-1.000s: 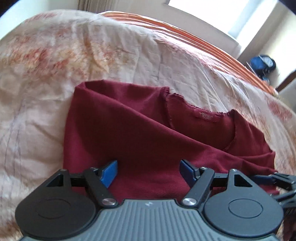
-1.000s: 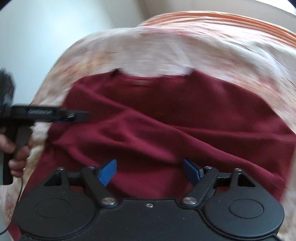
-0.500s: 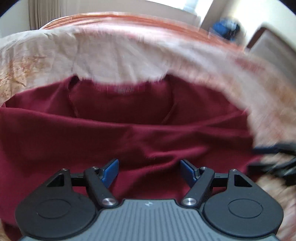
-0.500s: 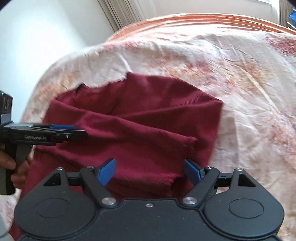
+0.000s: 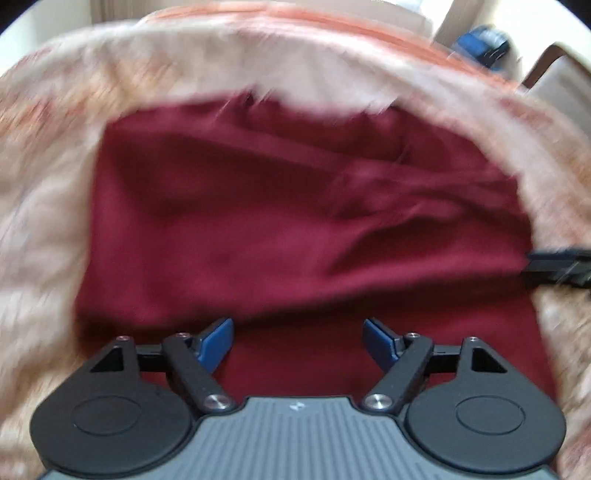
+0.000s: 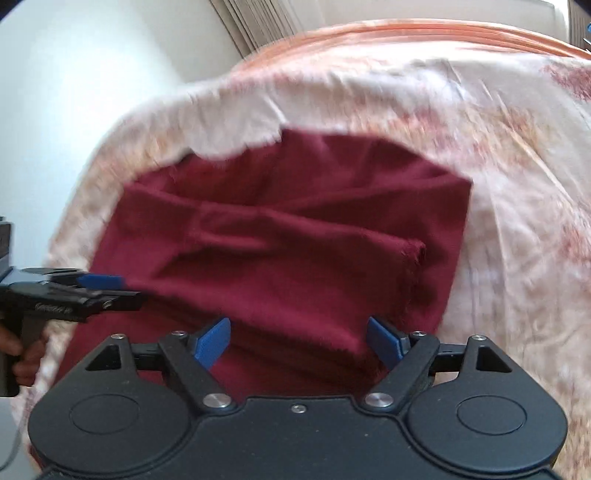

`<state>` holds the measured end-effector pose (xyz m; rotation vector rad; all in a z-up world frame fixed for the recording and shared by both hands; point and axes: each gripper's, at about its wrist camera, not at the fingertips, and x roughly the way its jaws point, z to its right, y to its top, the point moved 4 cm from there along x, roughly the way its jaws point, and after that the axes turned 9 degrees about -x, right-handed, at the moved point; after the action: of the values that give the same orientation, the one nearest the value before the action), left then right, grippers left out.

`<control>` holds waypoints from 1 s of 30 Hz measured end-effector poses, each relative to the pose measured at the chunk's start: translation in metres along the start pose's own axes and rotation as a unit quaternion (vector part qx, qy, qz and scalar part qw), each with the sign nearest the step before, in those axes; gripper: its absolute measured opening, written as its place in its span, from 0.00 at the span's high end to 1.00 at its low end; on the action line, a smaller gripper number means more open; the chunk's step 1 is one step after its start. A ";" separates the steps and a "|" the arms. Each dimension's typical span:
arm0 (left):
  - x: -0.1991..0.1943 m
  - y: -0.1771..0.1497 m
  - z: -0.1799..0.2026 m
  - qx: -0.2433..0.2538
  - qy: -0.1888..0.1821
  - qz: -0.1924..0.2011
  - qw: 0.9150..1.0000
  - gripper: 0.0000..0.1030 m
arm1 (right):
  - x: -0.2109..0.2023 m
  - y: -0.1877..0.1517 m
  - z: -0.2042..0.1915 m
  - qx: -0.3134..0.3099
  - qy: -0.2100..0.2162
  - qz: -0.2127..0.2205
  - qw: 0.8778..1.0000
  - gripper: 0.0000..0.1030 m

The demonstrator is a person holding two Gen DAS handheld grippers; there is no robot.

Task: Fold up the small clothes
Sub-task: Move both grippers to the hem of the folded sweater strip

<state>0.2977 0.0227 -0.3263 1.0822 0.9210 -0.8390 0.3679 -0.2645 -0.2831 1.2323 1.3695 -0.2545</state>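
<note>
A dark red top (image 5: 277,221) lies partly folded on the bed; it also shows in the right wrist view (image 6: 280,251), with a sleeve end (image 6: 413,254) lying across its middle. My left gripper (image 5: 298,341) is open and empty just above the top's near edge. My right gripper (image 6: 299,341) is open and empty over the near right part of the top. The left gripper also shows from the side in the right wrist view (image 6: 99,291), at the top's left edge. The right gripper's tip shows at the right edge of the left wrist view (image 5: 554,267).
The bed has a cream cover with a faded red flower print (image 6: 517,184) and an orange far edge (image 5: 332,26). A blue bag (image 5: 480,40) sits beyond the bed. A white wall and curtain (image 6: 251,26) stand at the back left.
Both views have swung and are blurred with motion. The left gripper has shifted so the top now fills its view. The sleeve now lies folded across the top. Both grippers stay open.
</note>
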 end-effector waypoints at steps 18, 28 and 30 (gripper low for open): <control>-0.077 -0.053 -0.069 -0.033 -0.036 0.011 0.999 0.04 | -0.037 -0.003 -0.087 -0.007 -0.063 -0.017 0.998 0.03; -0.094 -0.089 -0.094 -0.018 -0.060 -0.007 0.998 0.02 | -0.064 -0.037 -0.129 0.035 -0.083 -0.010 0.996 0.01; -0.093 -0.096 -0.098 -0.018 -0.062 -0.010 0.998 0.02 | -0.070 -0.053 -0.133 0.046 -0.086 -0.013 0.995 0.01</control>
<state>0.1559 0.1022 -0.2942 0.9798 0.8408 -0.8924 0.2303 -0.2191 -0.2179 1.2387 1.2373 -0.4367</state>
